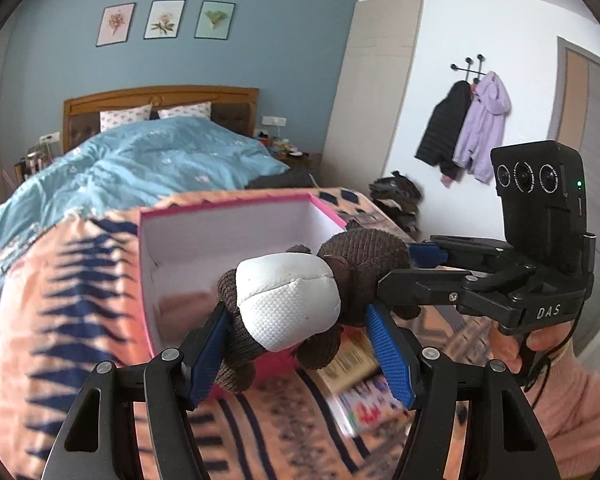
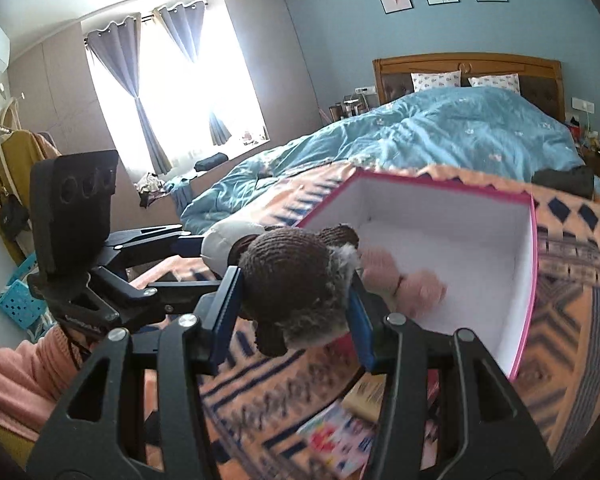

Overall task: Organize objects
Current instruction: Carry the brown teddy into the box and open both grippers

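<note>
Being carried over the bed, a plush monkey point(image 1: 300, 304) is being clamped by both grippers: left gripper point(image 1: 300, 352) on its body, right gripper point(image 2: 296, 300) on its head. The open pink box point(image 2: 528, 280) is lying just ahead.

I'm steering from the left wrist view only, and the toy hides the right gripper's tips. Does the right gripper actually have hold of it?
Observer: Yes. In the right wrist view the right gripper has a blue pad on each side of the plush toy, at its brown, grey-furred end.
Operator: Is the box empty? I only see a pinkish smear.
Observer: No. A soft pink item, blurred, lies inside the pink box.
Operator: What is beyond the bed on my blind side?
Observer: A bright window with grey-blue curtains.
</note>
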A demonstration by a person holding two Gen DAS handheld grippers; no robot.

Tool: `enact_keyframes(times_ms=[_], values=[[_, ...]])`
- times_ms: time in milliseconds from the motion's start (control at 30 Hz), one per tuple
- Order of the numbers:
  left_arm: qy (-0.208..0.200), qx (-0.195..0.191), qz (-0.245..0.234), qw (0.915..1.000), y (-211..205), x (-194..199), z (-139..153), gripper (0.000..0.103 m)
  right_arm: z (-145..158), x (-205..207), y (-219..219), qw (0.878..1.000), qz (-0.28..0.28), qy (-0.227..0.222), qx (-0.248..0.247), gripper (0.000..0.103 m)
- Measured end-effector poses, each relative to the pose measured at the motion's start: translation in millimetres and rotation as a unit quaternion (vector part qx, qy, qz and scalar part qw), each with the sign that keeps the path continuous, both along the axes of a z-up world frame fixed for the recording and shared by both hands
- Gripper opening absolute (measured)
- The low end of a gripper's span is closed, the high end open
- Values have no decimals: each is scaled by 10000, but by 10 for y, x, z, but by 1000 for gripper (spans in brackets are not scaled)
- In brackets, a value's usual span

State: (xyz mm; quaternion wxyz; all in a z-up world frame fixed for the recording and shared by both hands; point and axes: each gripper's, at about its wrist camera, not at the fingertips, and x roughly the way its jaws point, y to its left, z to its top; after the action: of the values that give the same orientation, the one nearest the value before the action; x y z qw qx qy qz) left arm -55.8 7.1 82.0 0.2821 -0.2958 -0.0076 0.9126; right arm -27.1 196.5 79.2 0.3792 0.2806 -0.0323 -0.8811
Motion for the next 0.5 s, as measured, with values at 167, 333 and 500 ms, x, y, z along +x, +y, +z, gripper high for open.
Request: enact_keyframes(times_ms=[167, 333, 500], values=[[-50, -77, 220, 9997, -20, -394, 13, 69, 50, -416, -60, 9999, -59, -99, 26, 52], [-289, -81, 360, 9989, -30, -781, -92, 69, 6, -786, -68, 9994, -153, -261, 187, 52], [-656, -138, 484, 9966, -36, -1137, -293, 69, -137, -1140, -119, 9972, -288, -547, 431, 52]])
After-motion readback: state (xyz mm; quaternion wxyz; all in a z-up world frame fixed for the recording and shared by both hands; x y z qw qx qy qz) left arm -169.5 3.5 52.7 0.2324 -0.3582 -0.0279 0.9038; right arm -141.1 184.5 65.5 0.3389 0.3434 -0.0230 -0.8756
